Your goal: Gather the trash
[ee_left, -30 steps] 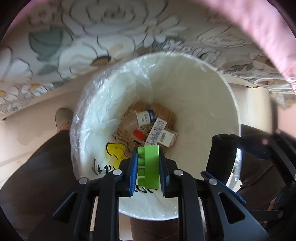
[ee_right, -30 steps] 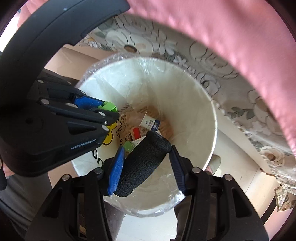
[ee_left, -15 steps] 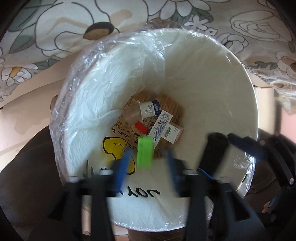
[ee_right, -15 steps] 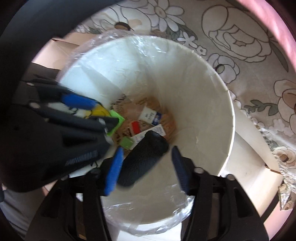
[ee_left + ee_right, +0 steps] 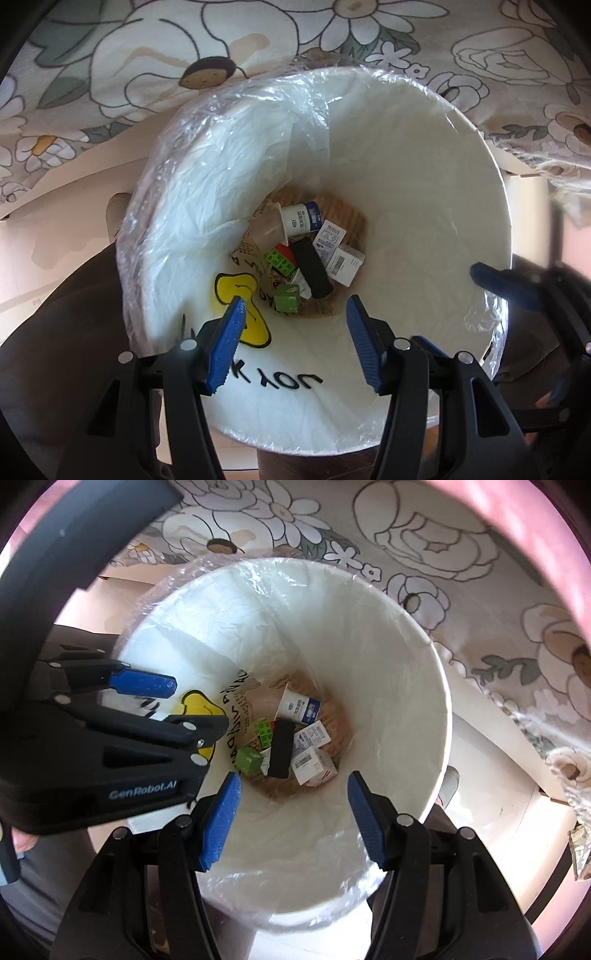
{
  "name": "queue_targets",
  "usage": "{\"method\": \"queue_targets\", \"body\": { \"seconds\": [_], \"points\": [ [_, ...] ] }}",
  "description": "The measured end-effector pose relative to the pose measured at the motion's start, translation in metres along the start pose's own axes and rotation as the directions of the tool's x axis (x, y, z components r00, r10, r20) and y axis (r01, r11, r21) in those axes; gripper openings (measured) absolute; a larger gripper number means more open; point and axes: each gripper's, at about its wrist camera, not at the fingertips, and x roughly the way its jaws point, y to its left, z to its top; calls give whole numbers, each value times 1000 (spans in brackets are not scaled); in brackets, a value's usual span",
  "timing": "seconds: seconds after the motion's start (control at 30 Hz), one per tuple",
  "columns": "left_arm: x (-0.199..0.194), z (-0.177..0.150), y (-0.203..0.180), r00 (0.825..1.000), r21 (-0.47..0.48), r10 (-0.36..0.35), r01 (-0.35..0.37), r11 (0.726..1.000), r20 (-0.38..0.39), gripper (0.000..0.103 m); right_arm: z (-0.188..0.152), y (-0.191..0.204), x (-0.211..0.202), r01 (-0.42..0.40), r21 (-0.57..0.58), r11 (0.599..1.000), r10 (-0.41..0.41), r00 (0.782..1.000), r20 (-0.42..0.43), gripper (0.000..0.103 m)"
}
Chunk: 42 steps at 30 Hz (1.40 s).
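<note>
At the bottom of the lined white bin (image 5: 424,155) lie the green brick (image 5: 281,260) and black foam piece (image 5: 313,268) among cartons; left gripper (image 5: 295,347) and right gripper (image 5: 291,816) hover over its rim, jaws wide and empty, apparently to let trash drop inside.

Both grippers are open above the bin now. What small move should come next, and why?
Probably lift both grippers up and away from the bin. The left gripper and right gripper hold nothing, with jaws wide apart, while the black foam piece and green brick lie at the bottom among the other trash.
</note>
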Motion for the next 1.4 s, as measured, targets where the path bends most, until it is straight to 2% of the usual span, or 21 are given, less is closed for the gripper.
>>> {"method": "queue_targets", "body": {
  "seconds": [0.1, 0.33, 0.43, 0.5, 0.6, 0.73, 0.87, 0.97, 1.03, 1.07, 1.17, 1.27, 1.4],
  "points": [
    [-12, -6, -3, 1000, 21, 14, -15, 1000, 26, 59, -5, 1, -16, 28, 3, 1000, -28, 999, 15, 61],
    [-68, -28, -11, 988, 103, 72, -86, 991, 136, 59, -21, -2, -68, 21, 31, 999, -23, 997, 76, 62],
    [-110, -42, -17, 978, 143, 71, -100, 985, 199, 61, -32, 3, -101, 56, 26, 998, -60, 988, 139, 74],
    [-140, -53, -20, 966, 156, 59, -101, 983, 252, 66, -39, 5, -127, 77, 28, 997, -81, 977, 198, 76],
    [-189, -75, -26, 932, 182, 56, -128, 975, 358, 73, -52, 7, -170, 84, 35, 996, -90, 958, 273, 79],
    [-254, -111, -36, 864, 183, 64, -178, 967, 499, 87, -72, 11, -233, 104, 38, 994, -111, 909, 403, 80],
    [-302, -143, -40, 801, 164, 44, -176, 971, 598, 91, -101, 20, -294, 102, 43, 994, -110, 842, 528, 84],
    [-328, -163, -46, 759, 149, 57, -200, 968, 649, 93, -121, 30, -331, 150, 66, 986, -159, 779, 607, 86],
    [-342, -173, -50, 738, 146, 54, -204, 968, 673, 93, -135, 35, -349, 169, 94, 981, -188, 733, 654, 86],
    [-348, -179, -51, 728, 138, 57, -206, 969, 683, 93, -141, 38, -356, 168, 100, 981, -191, 717, 671, 87],
    [-360, -195, -56, 706, 141, 60, -222, 965, 706, 94, -156, 44, -372, 167, 106, 980, -193, 694, 694, 87],
    [-369, -211, -63, 672, 136, 82, -265, 954, 736, 94, -166, 51, -384, 179, 124, 976, -214, 671, 710, 87],
    [-377, -224, -68, 649, 138, 86, -286, 948, 756, 94, -179, 57, -391, 187, 145, 972, -233, 653, 721, 87]
  ]
}}
